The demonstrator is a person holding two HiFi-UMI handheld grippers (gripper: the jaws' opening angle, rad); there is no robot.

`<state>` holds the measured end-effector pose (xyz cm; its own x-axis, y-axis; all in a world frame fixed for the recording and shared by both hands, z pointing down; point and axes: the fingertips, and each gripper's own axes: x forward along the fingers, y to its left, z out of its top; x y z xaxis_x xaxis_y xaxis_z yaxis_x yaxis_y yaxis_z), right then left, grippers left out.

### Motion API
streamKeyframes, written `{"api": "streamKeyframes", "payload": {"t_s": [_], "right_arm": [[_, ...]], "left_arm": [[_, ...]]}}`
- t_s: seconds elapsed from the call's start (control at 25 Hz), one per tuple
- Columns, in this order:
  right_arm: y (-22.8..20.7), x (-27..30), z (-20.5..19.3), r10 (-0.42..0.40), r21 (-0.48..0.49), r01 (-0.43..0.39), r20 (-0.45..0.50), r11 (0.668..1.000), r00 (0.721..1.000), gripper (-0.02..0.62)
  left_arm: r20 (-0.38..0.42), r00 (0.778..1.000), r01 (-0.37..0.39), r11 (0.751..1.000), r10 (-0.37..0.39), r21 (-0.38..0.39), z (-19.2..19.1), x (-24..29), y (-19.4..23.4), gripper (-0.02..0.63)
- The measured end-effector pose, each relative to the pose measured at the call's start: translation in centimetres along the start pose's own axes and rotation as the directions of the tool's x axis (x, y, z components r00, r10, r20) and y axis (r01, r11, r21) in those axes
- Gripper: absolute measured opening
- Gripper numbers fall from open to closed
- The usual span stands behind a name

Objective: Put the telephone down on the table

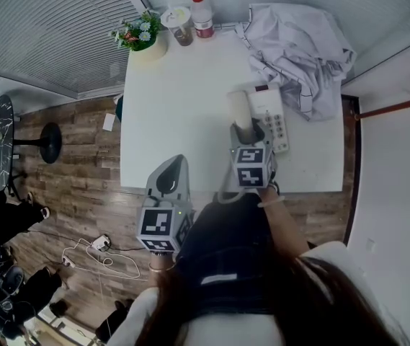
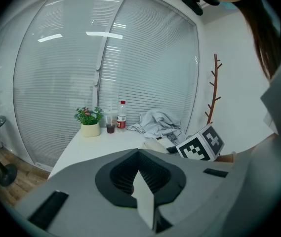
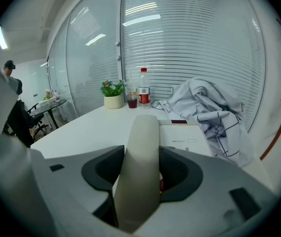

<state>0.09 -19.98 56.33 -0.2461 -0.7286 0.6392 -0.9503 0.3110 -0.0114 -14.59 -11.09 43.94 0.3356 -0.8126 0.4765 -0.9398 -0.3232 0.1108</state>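
The right gripper (image 3: 142,174) has its jaws clamped on the handset (image 3: 142,132), which runs between them and out past their tips, just left of the base (image 3: 184,139). The left gripper (image 2: 139,174) has its jaws together, with nothing between them.

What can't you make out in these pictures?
- Cream plastic telephone handset: lower end hidden inside the right tongs, right gripper view.
- Pale telephone base: key markings too small, head view.
- Red-capped clear bottle: label too small to read, every view.
- White table: far right corner buried under the crumpled white cloth, head view.
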Motion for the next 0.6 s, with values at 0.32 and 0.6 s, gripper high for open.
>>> {"api": "streamKeyframes", "payload": {"t_s": [0.32,0.6], "right_arm": [[0.0,-0.7,0.3,0.026,-0.014,-0.026,0.008,1.000,1.000,0.219],[0.3,-1.2,0.7,0.053,-0.038,-0.052,0.019,0.998,0.998,0.218]], "left_arm": [[0.012,1.000,-0.007,1.000,0.007,-0.021,0.1,-0.2,-0.3,-0.003],[0.033,0.999,-0.011,1.000,0.012,-0.024,0.3,-0.4,-0.9,-0.003]]}}
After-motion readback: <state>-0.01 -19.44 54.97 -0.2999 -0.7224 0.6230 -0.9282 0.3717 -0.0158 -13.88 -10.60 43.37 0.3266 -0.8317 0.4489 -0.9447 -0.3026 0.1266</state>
